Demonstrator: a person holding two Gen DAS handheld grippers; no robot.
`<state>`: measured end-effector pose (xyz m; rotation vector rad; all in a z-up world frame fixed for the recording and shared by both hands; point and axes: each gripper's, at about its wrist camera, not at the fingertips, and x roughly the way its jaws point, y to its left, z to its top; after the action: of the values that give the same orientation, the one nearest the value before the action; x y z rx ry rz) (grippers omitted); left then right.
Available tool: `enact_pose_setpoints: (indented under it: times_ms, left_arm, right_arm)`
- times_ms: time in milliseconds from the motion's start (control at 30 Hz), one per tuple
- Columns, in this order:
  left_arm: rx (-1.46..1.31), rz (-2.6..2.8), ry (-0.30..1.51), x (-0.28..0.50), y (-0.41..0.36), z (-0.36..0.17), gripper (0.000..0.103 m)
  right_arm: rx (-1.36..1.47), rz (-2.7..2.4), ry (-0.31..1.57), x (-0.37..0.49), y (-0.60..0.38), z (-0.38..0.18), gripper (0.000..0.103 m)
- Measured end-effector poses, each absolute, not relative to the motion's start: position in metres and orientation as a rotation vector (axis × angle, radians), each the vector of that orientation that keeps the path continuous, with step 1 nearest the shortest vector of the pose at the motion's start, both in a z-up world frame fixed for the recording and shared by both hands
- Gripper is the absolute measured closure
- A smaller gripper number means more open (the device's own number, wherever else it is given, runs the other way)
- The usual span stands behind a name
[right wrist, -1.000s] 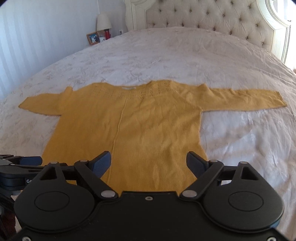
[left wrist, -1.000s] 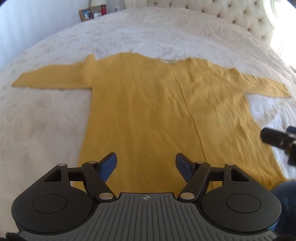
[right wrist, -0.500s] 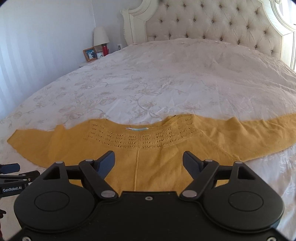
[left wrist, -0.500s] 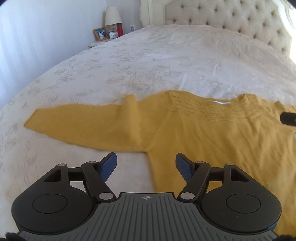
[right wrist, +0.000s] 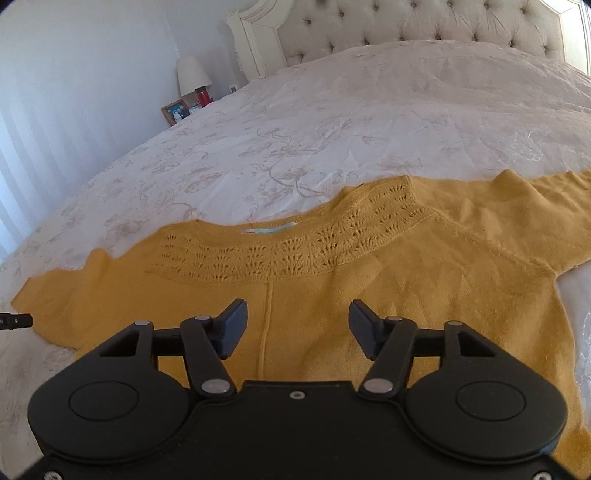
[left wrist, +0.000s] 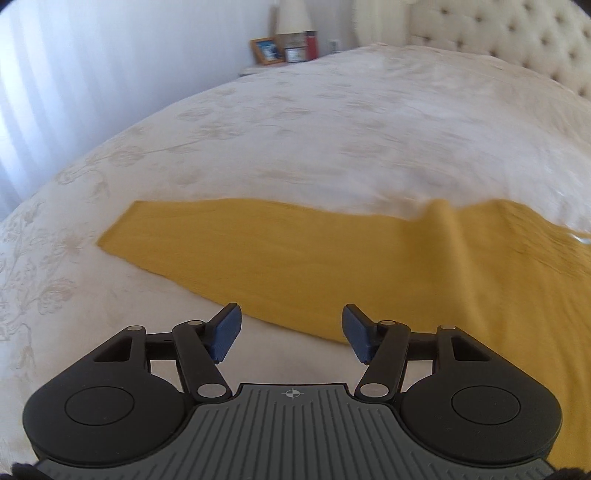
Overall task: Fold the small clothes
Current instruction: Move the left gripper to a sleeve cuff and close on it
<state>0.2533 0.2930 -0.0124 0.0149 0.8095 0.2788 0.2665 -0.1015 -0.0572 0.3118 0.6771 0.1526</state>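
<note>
A mustard-yellow knit sweater (right wrist: 369, 280) lies flat on the white bedspread, its lace-patterned neckline (right wrist: 288, 251) toward the headboard. In the left wrist view its left sleeve (left wrist: 258, 258) stretches out to a cuff at the left. My left gripper (left wrist: 290, 334) hovers over the sleeve's near edge, its jaws closing with nothing between the blue pads. My right gripper (right wrist: 297, 328) hangs above the sweater's chest just below the neckline, jaws closing too, with no cloth pinched. A tip of the left gripper (right wrist: 16, 321) shows at the far left of the right wrist view.
The white floral bedspread (right wrist: 332, 129) runs up to a tufted headboard (right wrist: 424, 33). A nightstand at the back left holds a lamp (right wrist: 192, 75), a picture frame (right wrist: 173, 110) and a red bottle (right wrist: 204, 96). A white wall lies left.
My left gripper has swung left from the sweater's body to the left sleeve. My right gripper has moved forward to the neckline. Both sets of jaws have narrowed.
</note>
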Motion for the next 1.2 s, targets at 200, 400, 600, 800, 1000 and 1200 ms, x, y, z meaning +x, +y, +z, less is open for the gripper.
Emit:
enact_pose_setpoints:
  times_ms: [200, 400, 600, 800, 1000, 1200]
  left_arm:
    - [-0.129, 0.401, 0.830, 0.284, 0.364, -0.015, 0.043]
    - [-0.290, 0.454, 0.864, 0.309, 0.411, -0.036, 0.037]
    - [-0.360, 0.474, 0.810, 0.320, 0.424, -0.050, 0.025]
    - [-0.361, 0.468, 0.717, 0.321, 0.409, -0.035, 0.098]
    - [-0.225, 0.401, 0.606, 0.316, 0.348, 0.026, 0.098]
    - [-0.104, 0.173, 0.513, 0.309, 0.235, 0.090, 0.098]
  right_arm:
    - [0.378, 0.148, 0.686, 0.273, -0.108, -0.066, 0.036]
    - [0.344, 0.178, 0.685, 0.272, -0.102, -0.069, 0.031]
    - [0.329, 0.190, 0.697, 0.276, -0.096, -0.074, 0.031]
    - [0.319, 0.199, 0.707, 0.279, -0.092, -0.075, 0.031]
    - [0.346, 0.171, 0.711, 0.281, -0.102, -0.072, 0.031]
    - [0.364, 0.110, 0.688, 0.281, -0.118, -0.063, 0.031]
